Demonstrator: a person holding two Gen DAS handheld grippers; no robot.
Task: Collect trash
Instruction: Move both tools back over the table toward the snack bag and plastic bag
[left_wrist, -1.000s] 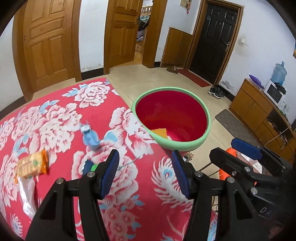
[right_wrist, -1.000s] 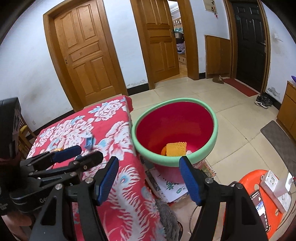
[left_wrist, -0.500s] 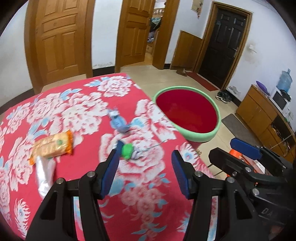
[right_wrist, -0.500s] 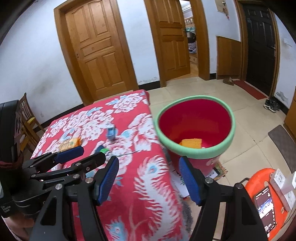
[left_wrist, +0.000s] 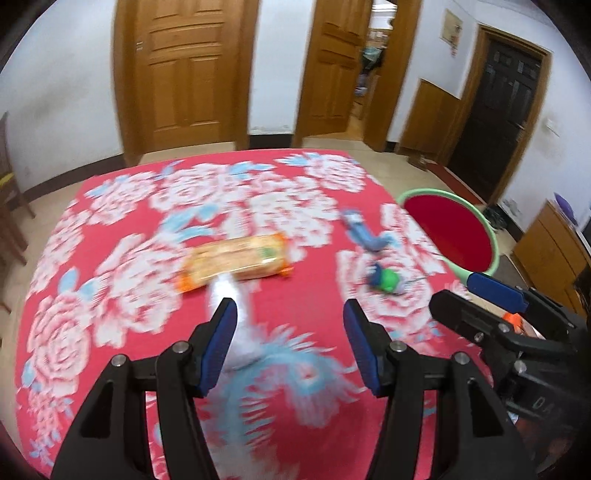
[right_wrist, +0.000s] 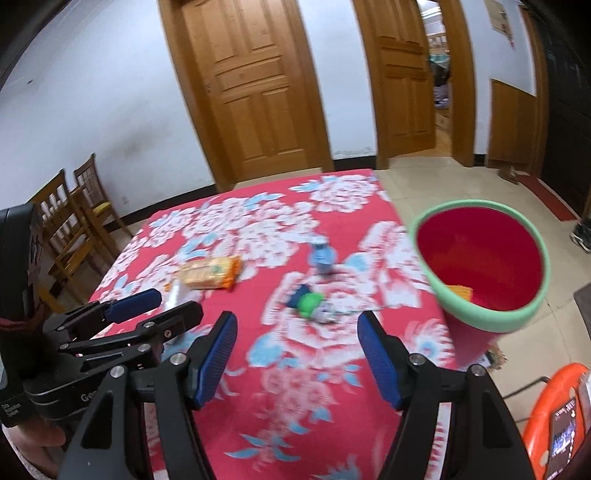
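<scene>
Hovering over the floral tablecloth (left_wrist: 110, 280), left gripper (left_wrist: 288, 347) and right gripper (right_wrist: 297, 354) both spread, pinching nothing. Lying mid-cloth: orange snack wrapper (left_wrist: 236, 264), probably light, crinkly, slippery; gripping across its narrow middle looking best.

Both cameras sit just behind their own tongs and look forward and downward along the blue-padded arms, over a counter (left_wrist: 122, 325) under a red flowered cloth.

The left view faces the middle of the counter, close above its near edge, with the left tongs (left_wrist: 288, 349) filling the bottom and the right tongs (left_wrist: 480, 302) entering from the right edge.

The right view stands a little further right and takes in the counter's right edge, with the right tongs (right_wrist: 297, 360) at the bottom and the left tongs (right_wrist: 155, 310) at lower left.

Both views share the cloth, the orange packet (left_wrist: 236, 262) (right_wrist: 208, 273), the green-rimmed red bin (left_wrist: 495, 240) (right_wrist: 491, 317), and the wooden doors (left_wrist: 188, 70) (right_wrist: 255, 88) beyond, all blurred.
</scene>
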